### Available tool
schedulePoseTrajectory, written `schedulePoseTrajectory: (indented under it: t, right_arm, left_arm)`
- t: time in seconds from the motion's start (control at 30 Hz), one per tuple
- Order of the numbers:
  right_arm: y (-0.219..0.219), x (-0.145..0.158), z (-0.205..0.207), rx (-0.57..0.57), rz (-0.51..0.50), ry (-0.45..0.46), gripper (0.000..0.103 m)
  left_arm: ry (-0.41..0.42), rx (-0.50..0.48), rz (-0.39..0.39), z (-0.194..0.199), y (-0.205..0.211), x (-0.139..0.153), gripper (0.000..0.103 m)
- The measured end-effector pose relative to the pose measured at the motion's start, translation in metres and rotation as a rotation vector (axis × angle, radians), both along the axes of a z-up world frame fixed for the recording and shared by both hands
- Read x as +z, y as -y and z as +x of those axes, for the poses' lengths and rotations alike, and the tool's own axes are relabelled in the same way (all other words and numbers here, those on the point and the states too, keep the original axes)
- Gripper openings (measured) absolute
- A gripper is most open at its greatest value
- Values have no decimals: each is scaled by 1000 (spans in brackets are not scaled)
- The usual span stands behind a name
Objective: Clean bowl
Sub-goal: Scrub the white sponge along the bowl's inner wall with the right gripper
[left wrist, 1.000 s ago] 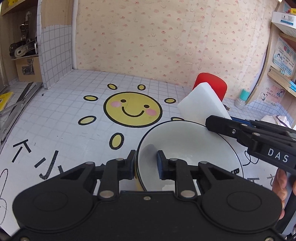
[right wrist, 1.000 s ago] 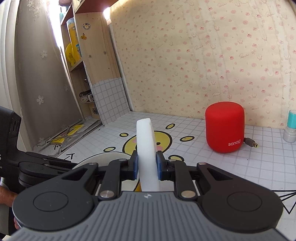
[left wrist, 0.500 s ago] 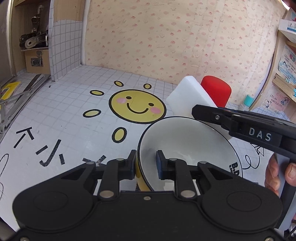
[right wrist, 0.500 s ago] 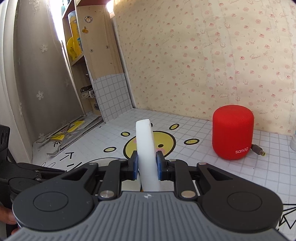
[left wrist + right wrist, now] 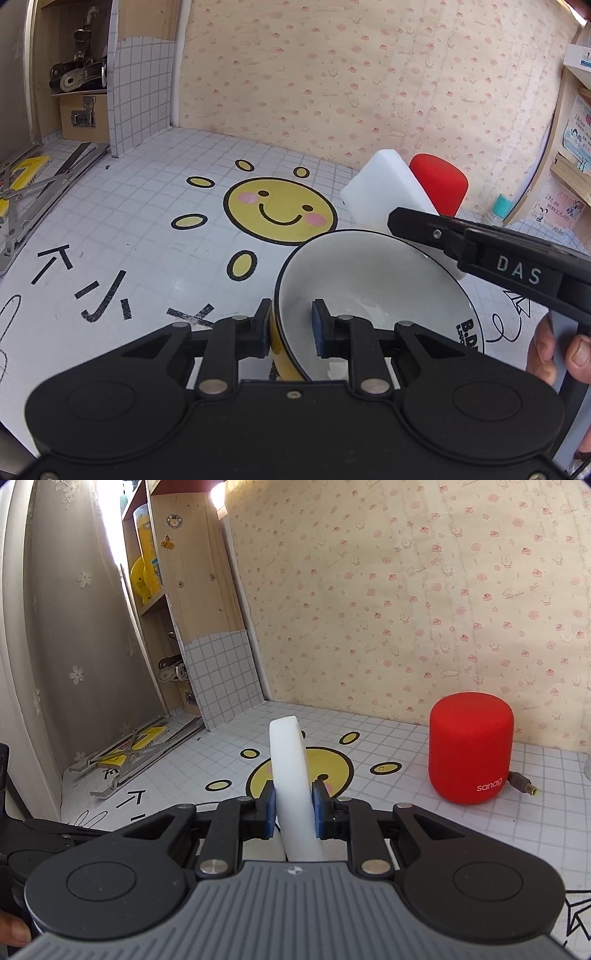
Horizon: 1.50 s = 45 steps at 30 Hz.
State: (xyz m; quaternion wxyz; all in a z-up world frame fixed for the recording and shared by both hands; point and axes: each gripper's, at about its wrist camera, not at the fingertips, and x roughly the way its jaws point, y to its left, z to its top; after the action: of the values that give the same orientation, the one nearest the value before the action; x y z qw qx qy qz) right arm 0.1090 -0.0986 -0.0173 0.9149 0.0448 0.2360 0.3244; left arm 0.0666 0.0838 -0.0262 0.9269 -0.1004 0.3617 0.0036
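Observation:
A bowl (image 5: 373, 280), white inside and yellow outside with a thin black rim line, hangs tilted above the table in the left wrist view. My left gripper (image 5: 290, 326) is shut on its near rim, one pad outside and one inside. A white sponge block (image 5: 384, 194) sits just beyond the bowl's far rim, clamped by the right gripper, whose black body crosses from the right. In the right wrist view my right gripper (image 5: 293, 806) is shut on the sponge (image 5: 290, 775), which stands upright between the blue pads. The bowl is hidden in that view.
A red cylindrical speaker (image 5: 471, 747) with a cable plug stands by the back wall at the right. The table (image 5: 147, 206) has a white grid cover with a yellow smiling sun (image 5: 280, 210). Metal stands (image 5: 33, 181) lie at the left by a wooden shelf. A hand (image 5: 557, 350) grips the right handle.
The bowl has been lifted and tilted further up with the left gripper. The sponge has moved left and up along the bowl's far rim. The right view has risen.

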Motion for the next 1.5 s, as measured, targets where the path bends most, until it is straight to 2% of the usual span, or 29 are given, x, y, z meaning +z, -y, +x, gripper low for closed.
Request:
schedulePoseTrajectory:
  t: [0.33, 0.93, 1.5]
  right_arm:
    - [19, -3, -20, -33, 27, -2, 21]
    - [-14, 0, 19, 1, -15, -42, 22]
    - [20, -5, -22, -43, 24, -20, 22]
  left_arm:
    - [10, 1, 5, -1, 4, 1, 23]
    - [-3, 1, -11, -1, 0, -1, 23]
    - [-5, 14, 16, -1, 5, 1, 25]
